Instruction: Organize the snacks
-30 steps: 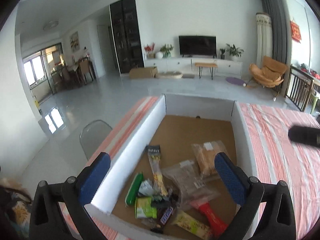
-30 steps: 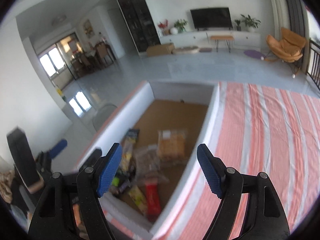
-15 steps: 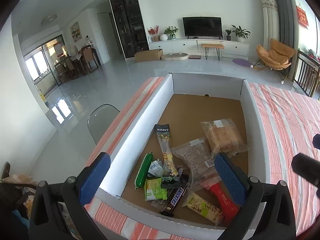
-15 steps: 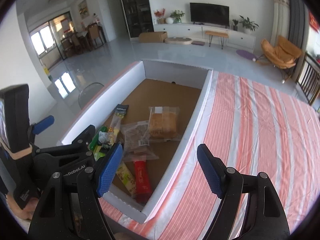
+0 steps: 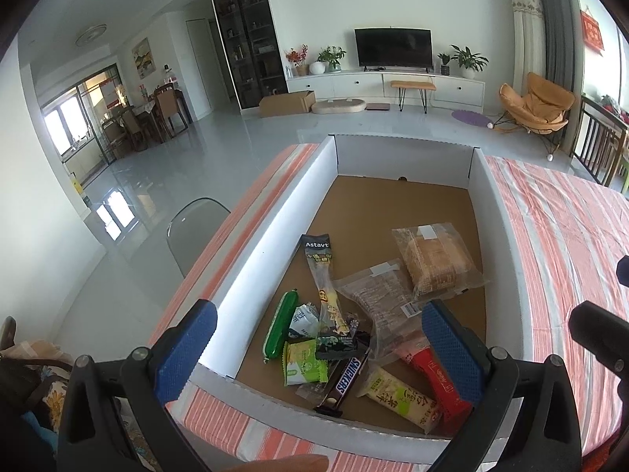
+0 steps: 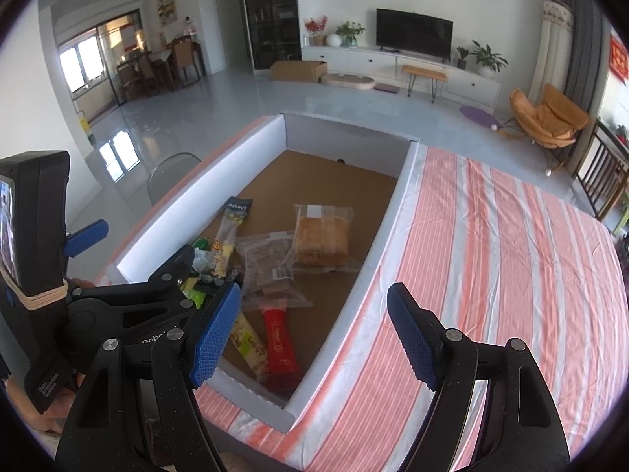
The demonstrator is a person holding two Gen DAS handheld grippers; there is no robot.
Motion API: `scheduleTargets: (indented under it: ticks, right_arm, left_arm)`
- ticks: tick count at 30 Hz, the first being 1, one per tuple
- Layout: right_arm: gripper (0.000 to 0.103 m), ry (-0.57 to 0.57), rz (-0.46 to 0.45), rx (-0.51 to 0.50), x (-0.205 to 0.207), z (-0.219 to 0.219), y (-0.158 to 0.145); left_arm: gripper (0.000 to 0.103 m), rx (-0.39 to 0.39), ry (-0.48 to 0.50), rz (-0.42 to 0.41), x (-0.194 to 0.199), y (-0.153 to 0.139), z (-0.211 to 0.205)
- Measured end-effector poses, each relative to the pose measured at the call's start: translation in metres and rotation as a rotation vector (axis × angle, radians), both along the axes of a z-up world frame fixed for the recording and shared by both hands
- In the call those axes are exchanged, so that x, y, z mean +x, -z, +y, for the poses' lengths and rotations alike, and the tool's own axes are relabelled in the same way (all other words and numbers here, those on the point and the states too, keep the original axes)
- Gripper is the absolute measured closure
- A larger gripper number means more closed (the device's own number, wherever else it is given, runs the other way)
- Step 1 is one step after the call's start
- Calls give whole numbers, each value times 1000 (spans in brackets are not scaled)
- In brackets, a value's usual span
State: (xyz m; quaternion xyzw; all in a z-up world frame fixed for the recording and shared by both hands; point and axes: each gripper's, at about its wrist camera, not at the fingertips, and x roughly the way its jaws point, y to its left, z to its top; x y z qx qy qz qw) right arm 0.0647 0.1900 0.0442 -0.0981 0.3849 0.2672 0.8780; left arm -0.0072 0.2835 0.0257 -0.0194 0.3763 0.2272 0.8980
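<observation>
Striped orange-and-white cloth (image 6: 491,259) covers the table, and on it sits a shallow white-walled box (image 5: 271,228) with a brown floor. Snacks lie heaped at the box's near end: a green sausage stick (image 5: 280,324), a Snickers bar (image 5: 344,379), a red packet (image 5: 436,373), a yellow packet (image 5: 399,397), and clear-wrapped pastries (image 5: 434,263) nearer the box's middle. The left gripper (image 5: 318,348) hovers above the box's near wall with its fingers wide apart and empty. The right gripper (image 6: 314,334), also spread and empty, hangs over the box's right wall. The packets overlap, so a plunge into the heap may pinch two wrappers together or drag a neighbour along. Slick film could slip out of the pads, and the two tools are close enough to collide over the near end.
</observation>
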Motion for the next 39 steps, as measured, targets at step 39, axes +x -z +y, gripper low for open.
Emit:
scheduleTargets:
  ticks: [39]
  right_arm:
    - [23,-22,31,2,0,14,2]
  left_arm:
    - [0,-30,-8,32,-4,-1,9]
